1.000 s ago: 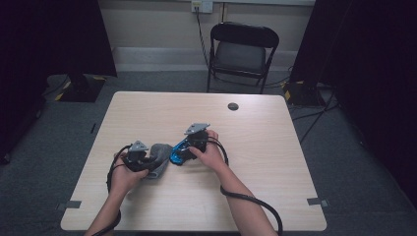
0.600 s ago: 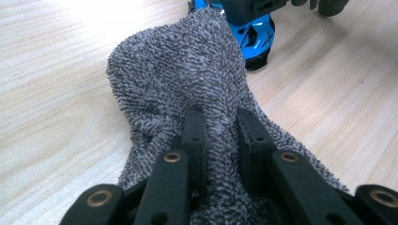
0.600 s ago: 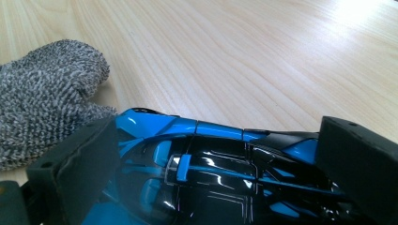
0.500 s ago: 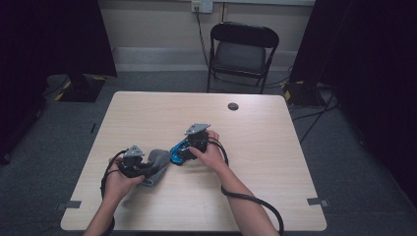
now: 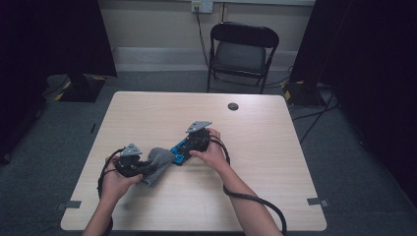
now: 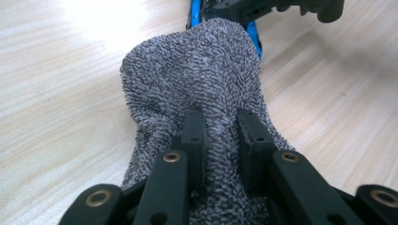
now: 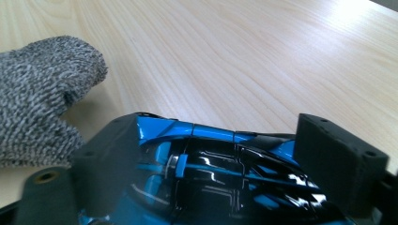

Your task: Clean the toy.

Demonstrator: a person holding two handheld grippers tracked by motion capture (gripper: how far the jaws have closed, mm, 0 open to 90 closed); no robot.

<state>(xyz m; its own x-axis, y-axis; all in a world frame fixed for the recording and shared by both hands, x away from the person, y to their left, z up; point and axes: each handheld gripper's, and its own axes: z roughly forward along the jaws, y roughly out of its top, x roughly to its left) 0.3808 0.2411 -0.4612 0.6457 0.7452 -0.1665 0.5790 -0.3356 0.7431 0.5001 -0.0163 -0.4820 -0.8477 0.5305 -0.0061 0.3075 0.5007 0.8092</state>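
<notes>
**Sock mouth faces the toy car across a short gap**

The jaws of the left gripper (image 6: 220, 136) are pinched hard on a bunched fold of the grey sock (image 6: 197, 79), the terry cloth squeezed between the two black pads; from there the sock runs away from the jaws toward the right of the scene, its rounded free end lifted slightly off the bench (image 5: 275, 147); in the high view the left gripper (image 5: 132, 162) sits at the near left with the sock (image 5: 156, 164) trailing out of it. The jaws of the right gripper (image 7: 225, 154) stand wide on either side of the blue and black toy car (image 7: 211, 178), and they have just been closing in on it; whether the pads already press on its flanks I cannot tell. In the high view the right gripper (image 5: 189, 146) lies just right of and slightly farther than the sock, with the toy car (image 5: 178, 152) pointing down-left, nose toward the cloth; car and sock are just beside each other, nearly touching. The car's long axis and the sock's lie roughly on one slanted line, near left to far right; my judgement is that the coming move is a push along that line, the right hand being the nearer to the car.
</notes>
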